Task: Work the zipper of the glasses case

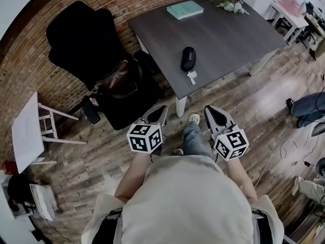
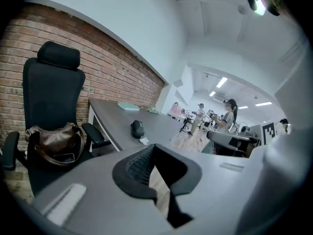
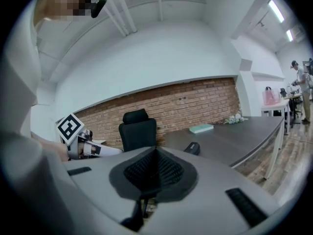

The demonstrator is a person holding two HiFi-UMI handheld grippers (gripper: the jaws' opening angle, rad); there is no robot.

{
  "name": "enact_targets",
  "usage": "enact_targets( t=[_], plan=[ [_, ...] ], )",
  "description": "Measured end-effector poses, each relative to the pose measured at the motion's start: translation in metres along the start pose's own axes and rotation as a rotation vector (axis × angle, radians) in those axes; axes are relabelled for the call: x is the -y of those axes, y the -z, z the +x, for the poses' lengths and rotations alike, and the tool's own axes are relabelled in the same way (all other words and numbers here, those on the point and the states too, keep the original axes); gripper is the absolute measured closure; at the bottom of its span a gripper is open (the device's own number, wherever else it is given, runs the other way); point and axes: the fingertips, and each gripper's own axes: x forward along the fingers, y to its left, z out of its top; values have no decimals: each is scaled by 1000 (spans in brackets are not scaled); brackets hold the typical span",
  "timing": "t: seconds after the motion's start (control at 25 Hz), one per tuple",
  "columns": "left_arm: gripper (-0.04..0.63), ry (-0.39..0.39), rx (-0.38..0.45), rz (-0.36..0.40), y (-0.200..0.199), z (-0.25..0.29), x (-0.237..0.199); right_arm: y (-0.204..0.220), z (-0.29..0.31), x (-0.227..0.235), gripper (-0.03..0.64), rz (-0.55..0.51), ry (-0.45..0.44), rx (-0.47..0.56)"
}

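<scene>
Person is standing back from the grey table (image 1: pixel 228 32), holding both grippers low in front of the torso, forearms reaching forward on either side of the body. Left gripper (image 1: pixel 158 112) is pointing ahead and a bit down toward the table's near corner, marker cube facing up. Its jaws are sitting together with nothing between them. Right gripper (image 1: pixel 215 114) is sitting alongside at about the same height, angled nearly level. Its jaws are also pressed together and empty. The two grippers are staying apart from each other, one leg and shoe showing between them.

Black glasses case (image 1: pixel 188 58) is lying on the table near its front edge, well apart from both grippers, with a small white tag (image 1: pixel 192 76) just beside it. Teal book (image 1: pixel 185 9) is lying at the far side. Black office chair (image 1: pixel 84 37) is holding a brown bag (image 1: pixel 119 79) left of the table.
</scene>
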Motion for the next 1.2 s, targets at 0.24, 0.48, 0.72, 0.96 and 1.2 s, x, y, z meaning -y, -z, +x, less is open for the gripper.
enact_targets(
  t=[0.24,0.48,0.72,0.96,1.2],
  plan=[
    [584,-2,13,9,4,-7,0,-5,-9,-4,615,-16,27,31],
    [584,9,26,-9,-2,-7,-2,-11,-7,-6,615,-34,42,34],
    [584,2,32,-30,-4,-7,-5,-12,-5,-3,615,-17,43,49],
    [584,10,18,-49,-4,-4,-7,-17,-1,6,615,-16,66,62],
    [584,12,14,-46,-5,5,-7,-18,2,14,615,-5,70,74]
  ],
)
